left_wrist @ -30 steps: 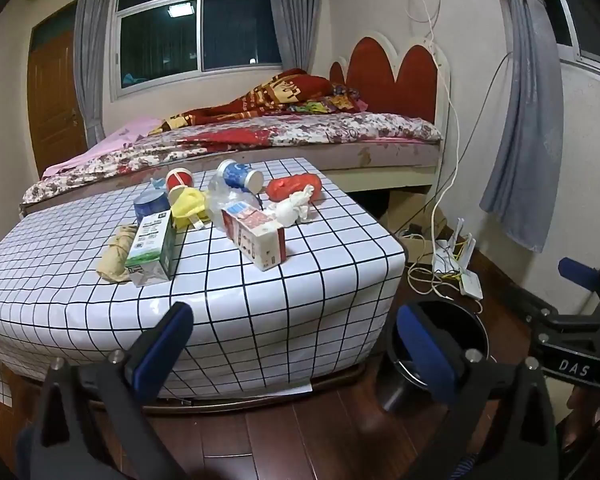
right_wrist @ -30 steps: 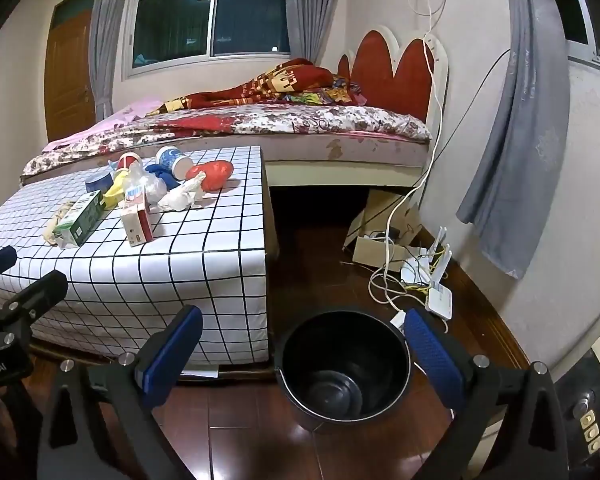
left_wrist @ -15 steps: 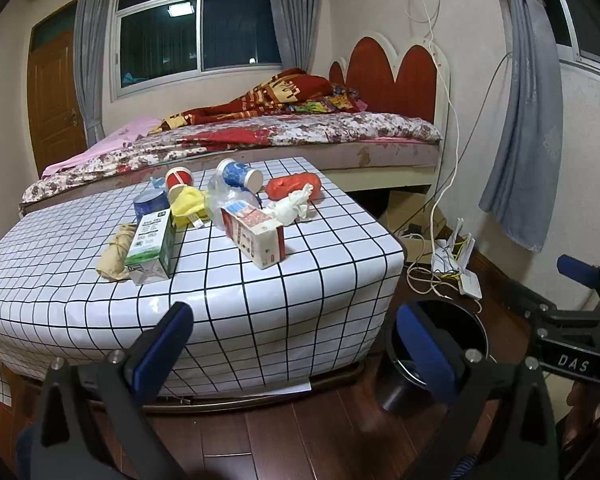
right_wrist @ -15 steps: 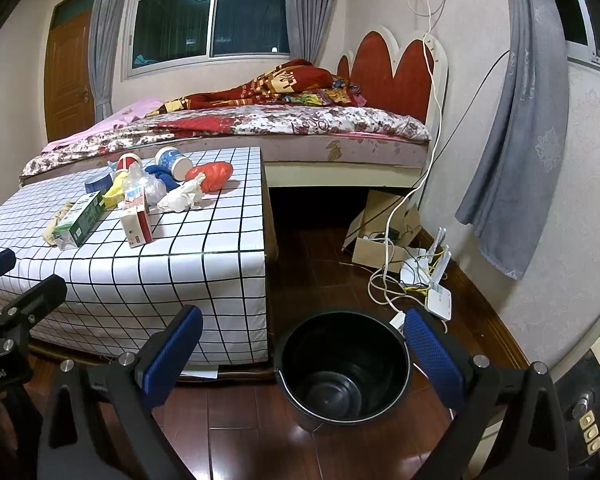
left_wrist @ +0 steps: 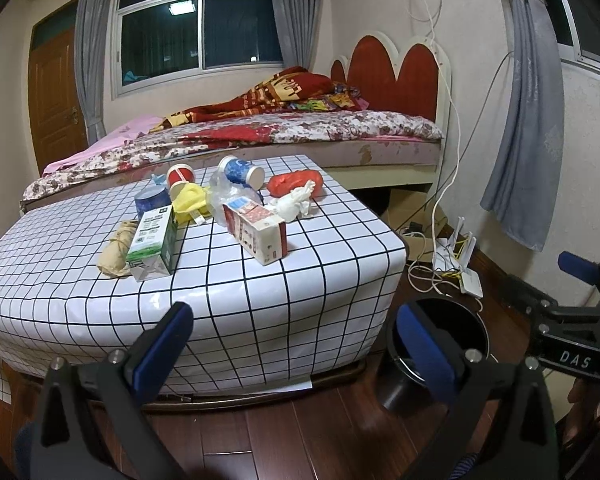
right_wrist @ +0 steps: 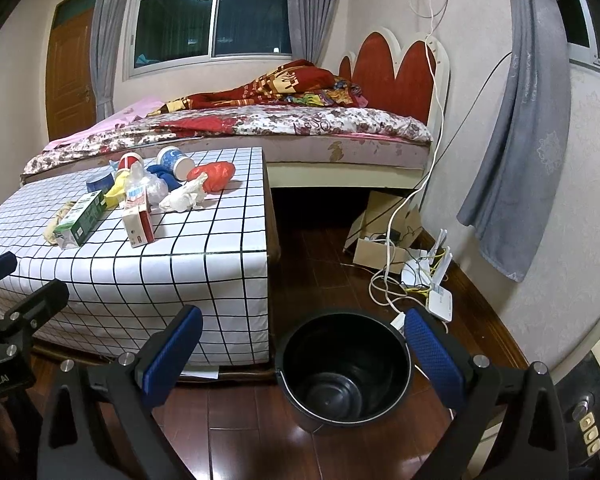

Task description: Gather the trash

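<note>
While nothing was gripped yet: step = pre-reach.
Jaws: left gripper (left_wrist: 296, 344) & right gripper (right_wrist: 304, 352) both wide, empty.
Trash (left_wrist: 256, 232): piled on counter (left_wrist: 260, 300).
Bin (right_wrist: 346, 368): on floor, beside counter.
Next: prob. reach nearest carton.

Trash pile (left_wrist: 220, 208) clustered on checkered table: cartons, cups, crumpled tissue; black bin (right_wrist: 346, 368) on floor, upright.

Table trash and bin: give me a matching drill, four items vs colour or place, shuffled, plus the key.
Items:
1. bin
2. green carton
3. blue cup
4. red bag

Descriptions:
A. lying on its side, white mouth showing
B. on the floor, nothing in it
C. next to the white tissue
D. leftmost carton, beside a tan wad

Pairs: 1-B, 2-D, 3-A, 4-C
</note>
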Demonstrator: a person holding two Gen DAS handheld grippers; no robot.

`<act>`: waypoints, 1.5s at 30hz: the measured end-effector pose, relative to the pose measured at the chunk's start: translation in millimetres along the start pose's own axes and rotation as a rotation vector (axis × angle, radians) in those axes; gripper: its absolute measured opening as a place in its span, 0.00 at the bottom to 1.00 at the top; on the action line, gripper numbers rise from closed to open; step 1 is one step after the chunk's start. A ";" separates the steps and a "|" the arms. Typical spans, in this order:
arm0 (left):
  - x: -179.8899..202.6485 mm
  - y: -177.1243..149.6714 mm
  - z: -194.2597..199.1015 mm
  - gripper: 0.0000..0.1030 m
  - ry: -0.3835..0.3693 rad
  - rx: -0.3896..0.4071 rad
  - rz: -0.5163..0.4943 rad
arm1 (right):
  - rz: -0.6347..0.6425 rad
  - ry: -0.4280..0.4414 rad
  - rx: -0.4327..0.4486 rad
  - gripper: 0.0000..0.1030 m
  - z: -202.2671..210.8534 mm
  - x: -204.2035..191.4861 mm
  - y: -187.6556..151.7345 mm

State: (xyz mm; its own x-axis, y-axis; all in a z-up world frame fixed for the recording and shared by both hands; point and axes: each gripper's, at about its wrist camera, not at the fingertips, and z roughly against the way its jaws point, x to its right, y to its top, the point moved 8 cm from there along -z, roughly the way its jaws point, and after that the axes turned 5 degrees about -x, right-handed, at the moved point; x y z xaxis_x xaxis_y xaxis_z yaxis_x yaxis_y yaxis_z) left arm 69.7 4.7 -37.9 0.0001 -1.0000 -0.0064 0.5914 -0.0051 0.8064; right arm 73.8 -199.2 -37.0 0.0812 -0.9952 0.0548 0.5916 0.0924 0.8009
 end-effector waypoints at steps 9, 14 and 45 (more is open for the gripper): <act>0.6 -0.5 -0.2 0.99 0.000 -0.001 -0.001 | 0.003 0.000 0.002 0.99 -0.8 0.1 1.0; 0.4 -0.5 -0.1 0.99 0.000 0.000 0.000 | 0.002 -0.001 0.000 0.99 -0.9 -0.3 1.0; -0.2 -0.1 -0.3 0.99 0.000 0.000 0.001 | 0.012 -0.002 -0.006 0.99 -3.2 -4.4 -1.6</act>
State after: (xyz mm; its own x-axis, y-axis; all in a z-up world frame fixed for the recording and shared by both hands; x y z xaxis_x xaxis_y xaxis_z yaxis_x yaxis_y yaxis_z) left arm 69.8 4.9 -38.1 0.0008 -1.0000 -0.0060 0.5914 -0.0044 0.8064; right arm 75.1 -194.9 -40.4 0.0868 -0.9940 0.0661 0.5956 0.1050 0.7964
